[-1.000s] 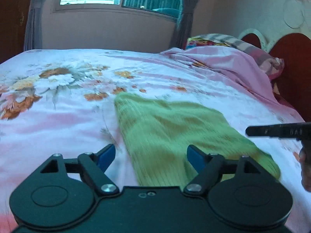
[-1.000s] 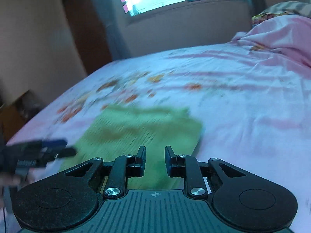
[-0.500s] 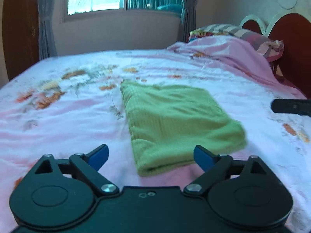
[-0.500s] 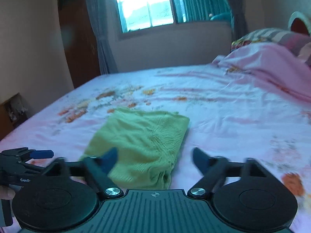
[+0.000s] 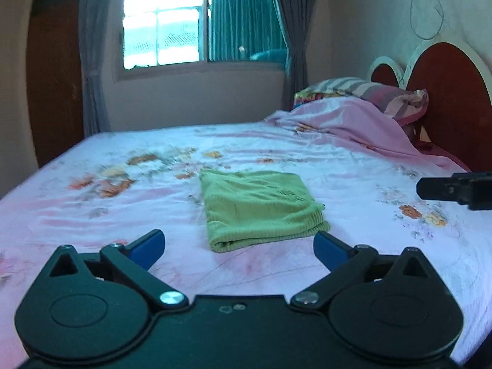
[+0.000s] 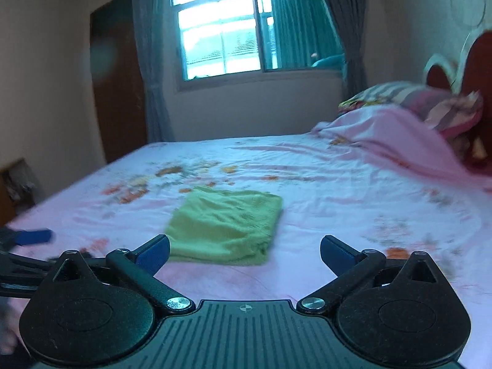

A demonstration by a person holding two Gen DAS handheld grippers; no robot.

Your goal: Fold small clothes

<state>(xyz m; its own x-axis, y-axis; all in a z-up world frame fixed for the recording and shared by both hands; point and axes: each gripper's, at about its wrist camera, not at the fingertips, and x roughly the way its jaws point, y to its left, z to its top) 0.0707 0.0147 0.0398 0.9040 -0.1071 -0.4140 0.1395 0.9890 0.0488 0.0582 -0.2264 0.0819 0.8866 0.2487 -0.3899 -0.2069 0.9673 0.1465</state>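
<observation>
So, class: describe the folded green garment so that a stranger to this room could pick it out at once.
Start at the bed with its pink floral sheet under the window. Near the sheet's middle lies the green knitted garment, folded into a rectangle. It is the only plain green thing there.

Each camera sat behind its own claw, tipped slightly down, and faced across the bed (image 5: 353,166) toward the window (image 5: 184,21) at 12 o'clock. The left view looked from the left; the right view (image 6: 353,178) looked from the right. Both shared the green folded garment (image 5: 258,209) (image 6: 227,227) nearby, window and pillows (image 5: 369,92).
</observation>
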